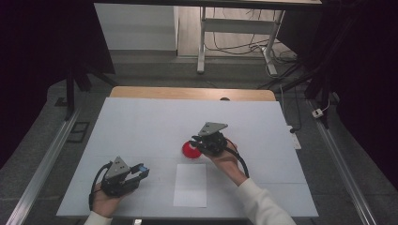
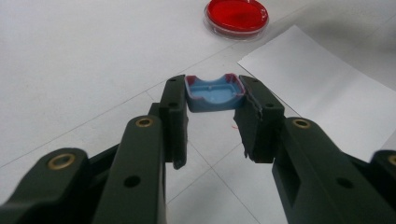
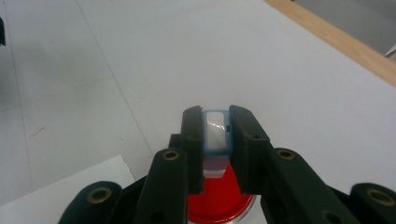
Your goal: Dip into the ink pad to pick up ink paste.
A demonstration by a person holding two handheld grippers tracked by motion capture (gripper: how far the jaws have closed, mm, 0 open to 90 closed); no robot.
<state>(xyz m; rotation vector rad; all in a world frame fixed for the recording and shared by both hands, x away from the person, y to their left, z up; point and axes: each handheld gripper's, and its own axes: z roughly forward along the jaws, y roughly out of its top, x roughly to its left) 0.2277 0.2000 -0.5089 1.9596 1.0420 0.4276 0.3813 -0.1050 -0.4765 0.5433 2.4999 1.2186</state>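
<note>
High view: my left gripper (image 1: pixel 141 172) rests low at the near left of the desk (image 1: pixel 141 122), holding a small blue piece at its tip. My right gripper (image 1: pixel 199 144) sits near the middle of the desk, its tip directly over the red dish (image 1: pixel 188 150). A white paper sheet (image 1: pixel 190 185) lies flat on the desk between the 2 hands, near the front edge.

Left gripper view: my jaws are closed on the blue stamp block (image 2: pixel 214 93), gripping it by its 2 sides. Its hollow face points up, and red marks line its rim. The red dish (image 2: pixel 237 17) stands well apart ahead, and the paper sheet (image 2: pixel 327 93) lies to the right.

Right gripper view: my jaws are clamped on a second blue piece with a pale glossy face (image 3: pixel 216 133). It hangs just above the red dish (image 3: pixel 219 196); contact cannot be confirmed.

Status, by judgement: both pieces are picked up. The right piece is at the inking stage. No red mark shows on the paper, so pressing onto the sheet remains to be done.
</note>
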